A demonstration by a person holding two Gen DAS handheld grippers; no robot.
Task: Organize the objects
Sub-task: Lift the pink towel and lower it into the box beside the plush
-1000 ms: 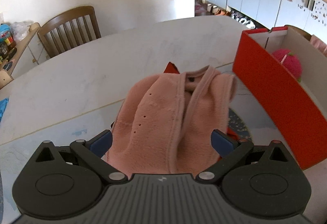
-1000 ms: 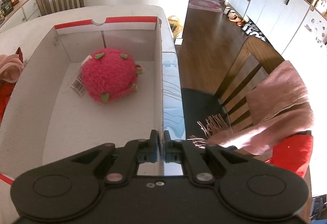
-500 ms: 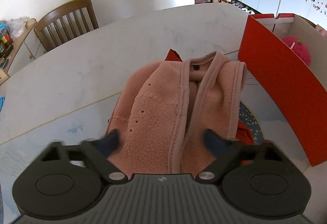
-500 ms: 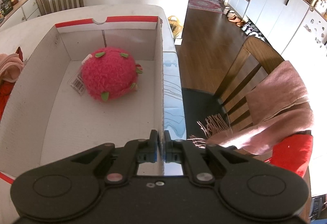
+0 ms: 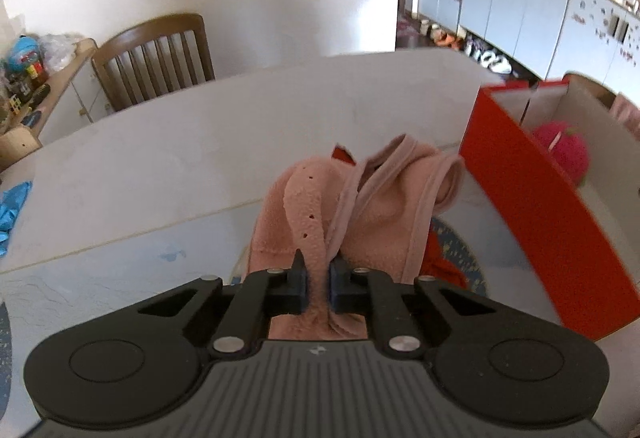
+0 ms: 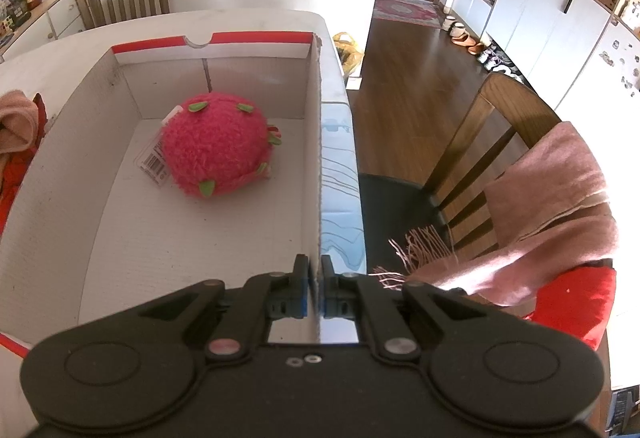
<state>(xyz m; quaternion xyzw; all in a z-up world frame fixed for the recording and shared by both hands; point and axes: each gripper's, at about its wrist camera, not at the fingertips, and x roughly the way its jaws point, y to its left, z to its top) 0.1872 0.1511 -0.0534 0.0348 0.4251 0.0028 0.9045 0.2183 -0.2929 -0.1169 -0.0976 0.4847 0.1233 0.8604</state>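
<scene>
While left claw (image 5: 318,278) pinches fleece (image 5: 384,214), right claw (image 6: 315,288) clamps box wall (image 6: 316,158).

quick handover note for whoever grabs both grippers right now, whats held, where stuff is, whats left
Left gripper: jaws shut on a fold of the pink fleece garment, which lies on the table beside the box.
Right gripper: jaws shut on the box's right wall, steadying the red cardboard box.
Done: pink plush toy is in the box.
Left: lift the garment into the box; a red item lies under it.
</scene>
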